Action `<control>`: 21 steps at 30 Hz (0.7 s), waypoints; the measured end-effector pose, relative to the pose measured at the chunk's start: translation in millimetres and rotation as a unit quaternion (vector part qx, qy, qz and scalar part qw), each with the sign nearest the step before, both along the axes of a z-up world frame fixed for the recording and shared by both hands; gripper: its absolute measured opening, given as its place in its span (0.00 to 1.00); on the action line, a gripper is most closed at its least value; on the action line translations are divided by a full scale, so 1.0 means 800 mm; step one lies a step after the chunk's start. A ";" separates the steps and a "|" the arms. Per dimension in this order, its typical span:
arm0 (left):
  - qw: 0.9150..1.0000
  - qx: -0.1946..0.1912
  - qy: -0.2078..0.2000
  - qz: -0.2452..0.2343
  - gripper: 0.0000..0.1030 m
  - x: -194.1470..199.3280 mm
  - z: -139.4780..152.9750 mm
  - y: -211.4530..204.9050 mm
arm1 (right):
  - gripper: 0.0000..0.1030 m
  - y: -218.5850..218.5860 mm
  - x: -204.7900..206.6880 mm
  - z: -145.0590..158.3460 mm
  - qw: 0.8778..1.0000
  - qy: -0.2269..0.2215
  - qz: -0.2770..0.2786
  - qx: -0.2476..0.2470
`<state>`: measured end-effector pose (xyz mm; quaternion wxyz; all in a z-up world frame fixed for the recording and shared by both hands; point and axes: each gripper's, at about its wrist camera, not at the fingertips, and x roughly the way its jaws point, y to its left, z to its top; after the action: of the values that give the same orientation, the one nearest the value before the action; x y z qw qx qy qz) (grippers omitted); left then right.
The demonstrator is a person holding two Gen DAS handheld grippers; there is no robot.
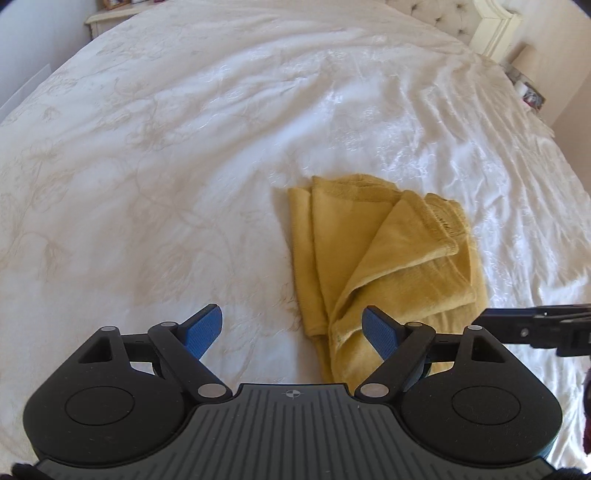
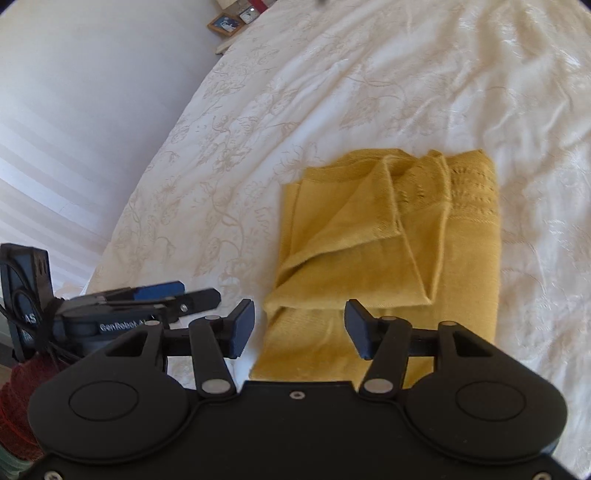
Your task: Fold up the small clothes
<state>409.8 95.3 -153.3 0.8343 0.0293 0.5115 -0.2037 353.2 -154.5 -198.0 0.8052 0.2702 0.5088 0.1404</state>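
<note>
Where left wrist misses it, picture frame (image 2: 224, 23)

A home bedroom. A wide bed (image 1: 184, 147) spreads ahead of the left claw (image 1: 293, 328), covered by a white bedspread (image 2: 332, 92) with a pale floral pattern. Far ahead and to the right stands a tufted cream headboard (image 1: 443, 14). A lamp (image 1: 524, 59) sits just beyond the bed's right edge. Far ahead of the right claw (image 2: 299, 328), a framed picture (image 2: 225, 24) and a small clock (image 2: 245, 15) stand on a bedside stand.
</note>
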 end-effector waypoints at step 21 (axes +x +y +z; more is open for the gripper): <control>0.992 0.035 0.087 -0.079 0.81 -0.043 -0.115 -0.040 | 0.64 -0.026 0.122 -0.040 0.993 0.008 -0.063 0.101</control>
<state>375.3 63.0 -245.4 0.7663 0.0809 0.5851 -0.2529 451.1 -175.2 -230.1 0.7770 0.3824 0.4807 0.1379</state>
